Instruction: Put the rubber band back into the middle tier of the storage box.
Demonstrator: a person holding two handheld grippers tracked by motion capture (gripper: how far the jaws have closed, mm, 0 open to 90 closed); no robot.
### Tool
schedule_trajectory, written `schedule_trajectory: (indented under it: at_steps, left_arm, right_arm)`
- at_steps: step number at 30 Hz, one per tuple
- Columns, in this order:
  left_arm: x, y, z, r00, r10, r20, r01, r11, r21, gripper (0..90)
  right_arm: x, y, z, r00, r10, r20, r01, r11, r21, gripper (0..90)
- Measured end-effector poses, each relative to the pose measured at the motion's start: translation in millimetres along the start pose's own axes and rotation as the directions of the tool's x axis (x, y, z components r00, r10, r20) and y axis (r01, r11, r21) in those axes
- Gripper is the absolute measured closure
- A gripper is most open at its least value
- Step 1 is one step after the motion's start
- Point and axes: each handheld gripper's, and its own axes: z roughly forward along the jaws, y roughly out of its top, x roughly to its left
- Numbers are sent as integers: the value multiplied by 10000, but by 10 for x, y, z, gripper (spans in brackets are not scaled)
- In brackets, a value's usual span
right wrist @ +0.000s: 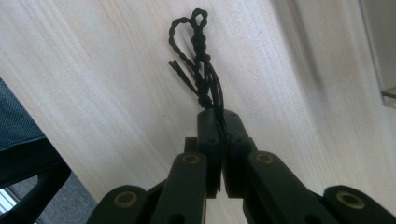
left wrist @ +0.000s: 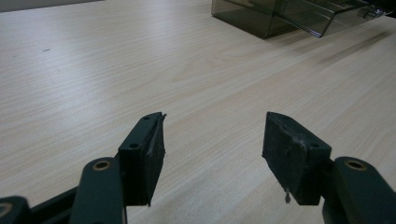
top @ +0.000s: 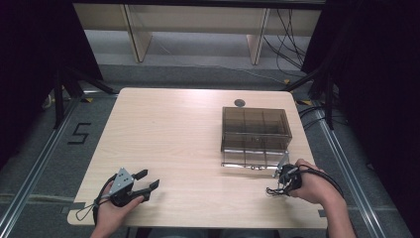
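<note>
Pinching a thin black braided cord (right wrist: 198, 51) with looped end, the right gripper (right wrist: 223, 122) sits closed at lower right; the left gripper (left wrist: 212, 154) gapes empty.

We see a pale wooden table (top: 168, 129) on grey floor (top: 44, 158), black curtains (top: 376, 74) flanking it, light shelving (top: 198, 22) beyond.

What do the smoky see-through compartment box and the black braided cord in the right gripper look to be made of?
Smoky see-through compartment box: likely hard acrylic or similar plastic; glossy, its dividers visible through tinted walls. Black braided cord: thin matte strands, plaited and knotted, perhaps waxed thread or leather; I cannot tell which.
</note>
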Motion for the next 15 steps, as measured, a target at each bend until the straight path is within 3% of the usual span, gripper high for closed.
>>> schedule_trajectory:
  at_steps: [1, 2, 3, 8, 12, 15]
  left_arm:
    - [-1, 0, 0, 10000, 19, 4, -19, 10000, 0, 383]
    - [-1, 0, 0, 10000, 19, 4, -19, 10000, 0, 383]
    - [-1, 0, 0, 10000, 3, 8, -3, 10000, 0, 383]
    - [-1, 0, 0, 10000, -12, 7, 12, 10000, -2, 383]
    - [0, 1, 1, 10000, 3, 4, -3, 10000, 6, 383]
    - [-1, 1, 2, 10000, 15, 7, -15, 10000, 13, 383]
  right_arm:
    - [27, -2, -41, 9993, 360, 41, -360, 9993, 122, 887]
    - [27, -2, -41, 9993, 360, 41, -360, 9993, 122, 887]
    - [25, 2, -65, 10000, 61, -3, -61, 10000, -43, 887]
    - [58, 8, -125, 9993, 351, 125, -351, 9994, -9, 887]
    - [65, 33, -214, 10000, -55, 83, 57, 9998, -201, 887]
    - [89, 53, -272, 9997, 161, 174, -158, 9997, -200, 887]
